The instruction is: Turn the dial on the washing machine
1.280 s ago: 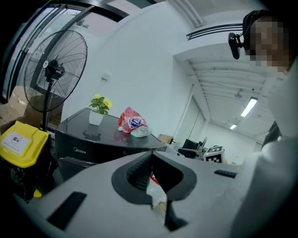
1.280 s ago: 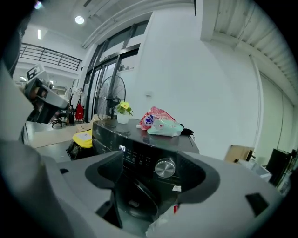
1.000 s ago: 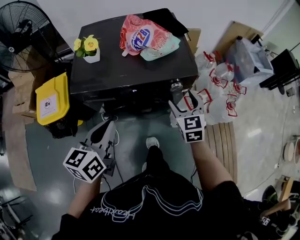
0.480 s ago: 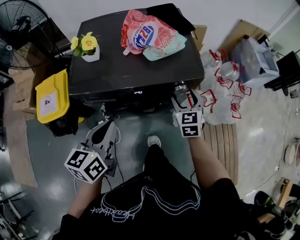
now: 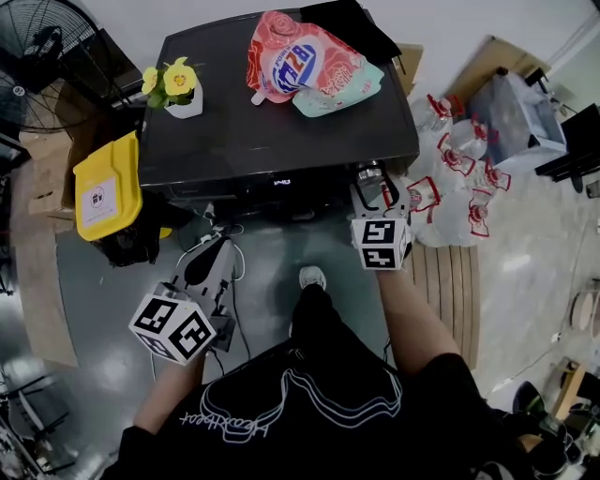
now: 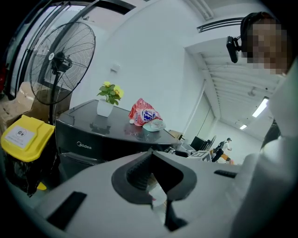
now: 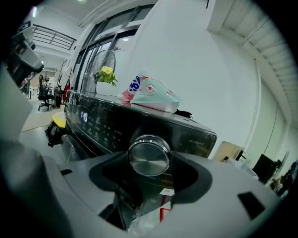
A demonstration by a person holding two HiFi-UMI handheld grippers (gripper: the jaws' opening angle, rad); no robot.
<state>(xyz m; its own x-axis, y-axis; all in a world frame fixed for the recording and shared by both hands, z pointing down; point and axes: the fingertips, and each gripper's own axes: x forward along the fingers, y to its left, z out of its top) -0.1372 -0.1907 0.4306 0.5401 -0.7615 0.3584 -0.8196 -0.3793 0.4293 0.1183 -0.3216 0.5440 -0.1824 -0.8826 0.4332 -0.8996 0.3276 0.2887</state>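
A flower pot [image 5: 178, 94] and a detergent pouch [image 5: 305, 66] sit on the washer [image 5: 281, 141]. A yellow bin [image 5: 105, 187] stands at its left and bottles [image 5: 450, 187] at its right. The dial [image 7: 149, 156], a round brushed-metal knob, sits at the right end of the front panel. The right hand-held gripper [image 5: 377, 192] has its jaws spread close on either side of the dial, and they have just been closing in. The left hand-held gripper [image 6: 150, 153], pressed together and empty, hangs well apart.

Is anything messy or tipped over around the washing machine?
Yes. A pink pouch lies flopped flat on top of the washing machine, with a black cloth bunched behind it. On the floor to the machine's right, plastic bottles sit in a jumbled heap.
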